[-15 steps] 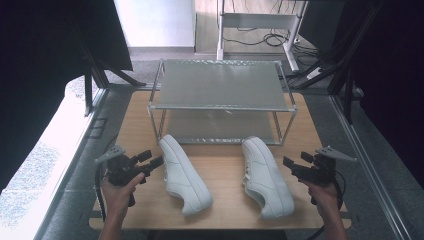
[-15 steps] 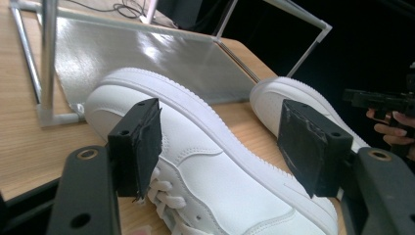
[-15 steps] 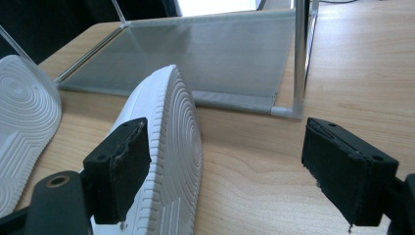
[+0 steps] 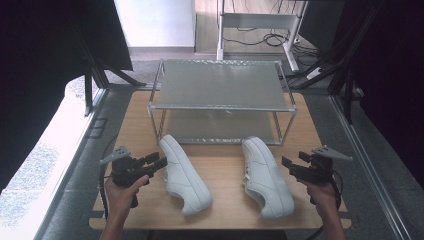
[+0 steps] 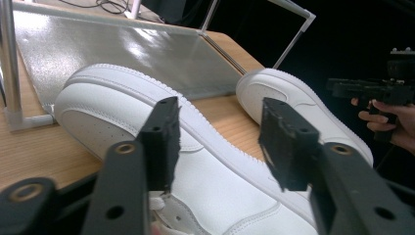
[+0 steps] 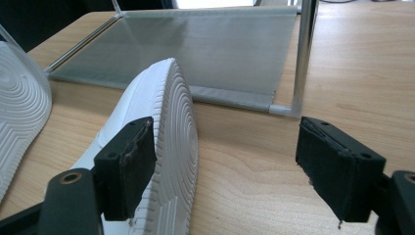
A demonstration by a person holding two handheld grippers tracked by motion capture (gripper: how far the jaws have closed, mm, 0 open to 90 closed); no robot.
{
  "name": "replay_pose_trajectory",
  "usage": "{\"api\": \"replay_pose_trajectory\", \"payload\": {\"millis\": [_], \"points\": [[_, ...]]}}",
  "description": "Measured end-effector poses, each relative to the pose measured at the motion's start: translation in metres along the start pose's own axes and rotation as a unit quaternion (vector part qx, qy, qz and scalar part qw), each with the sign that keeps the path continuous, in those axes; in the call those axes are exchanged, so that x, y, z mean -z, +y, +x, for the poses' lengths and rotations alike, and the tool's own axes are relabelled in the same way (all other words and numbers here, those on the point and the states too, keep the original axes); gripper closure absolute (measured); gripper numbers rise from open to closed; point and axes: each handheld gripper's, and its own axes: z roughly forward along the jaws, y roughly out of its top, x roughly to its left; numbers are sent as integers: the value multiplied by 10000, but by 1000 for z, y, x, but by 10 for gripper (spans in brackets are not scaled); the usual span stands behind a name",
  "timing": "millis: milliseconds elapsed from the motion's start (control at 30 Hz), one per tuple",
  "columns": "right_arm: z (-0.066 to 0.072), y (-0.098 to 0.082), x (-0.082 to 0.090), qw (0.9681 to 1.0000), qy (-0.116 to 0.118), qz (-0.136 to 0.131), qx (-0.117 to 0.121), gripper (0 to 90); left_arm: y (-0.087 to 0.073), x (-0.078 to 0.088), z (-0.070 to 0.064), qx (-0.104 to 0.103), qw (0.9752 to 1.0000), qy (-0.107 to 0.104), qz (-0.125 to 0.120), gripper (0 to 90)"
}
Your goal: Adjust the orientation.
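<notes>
Little has moved since earlier: left tool (image 4: 161,162) open just beside left sneaker (image 4: 184,174), right tool (image 4: 286,162) open beside right sneaker (image 4: 266,176). Approach step; next, close on each.

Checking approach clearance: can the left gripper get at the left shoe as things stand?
Probably yes. The left gripper is open beside the left shoe, with nothing between them.

We see little change: the left hand-held gripper (image 4: 161,162) has edged slightly closer to the left shoe (image 4: 184,175).
</notes>
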Motion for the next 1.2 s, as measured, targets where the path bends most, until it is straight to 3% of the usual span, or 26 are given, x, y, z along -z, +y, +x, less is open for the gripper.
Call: {"api": "replay_pose_trajectory", "payload": {"millis": [33,67,100,233,333,400,500,633,700,867,900,1133,1200], "points": [[-1,-1,0,10000,1,-9,-46,243,0,0,0,5,10000,20,2,597],[-1,-1,0,10000,1,-9,-46,243,0,0,-1,-5,9999,101,5,597],[-3,-2,0,10000,8,3,-60,245,-1,0,-1,-16,9998,190,7,687],[-2,-3,0,10000,13,40,21,248,0,0,-2,-23,9998,208,0,780],[-1,-3,-1,9999,-7,100,78,253,1,1,-2,-13,9998,204,-6,832],[-2,-4,-2,9999,-28,128,77,260,2,4,-1,-6,9995,316,26,851],[-5,-5,-2,9999,-59,143,25,270,5,18,9,-52,9978,661,-22,891],[-7,-5,0,9999,-99,100,-18,272,4,40,30,231,9957,878,-167,900],[-7,-5,1,9999,-108,115,-21,273,3,40,32,254,9958,870,-156,900],[-11,-8,-1,9997,-179,172,-76,279,-3,28,33,267,9960,844,126,900],[-12,-9,-1,9995,-192,212,-100,282,-7,20,34,313,9954,872,259,900],[-17,-13,-4,9990,-282,298,-182,289,-19,4,39,469,9932,907,559,900],[-18,-14,-5,9988,-307,307,-213,291,-24,-2,41,533,9916,958,692,900]]}}
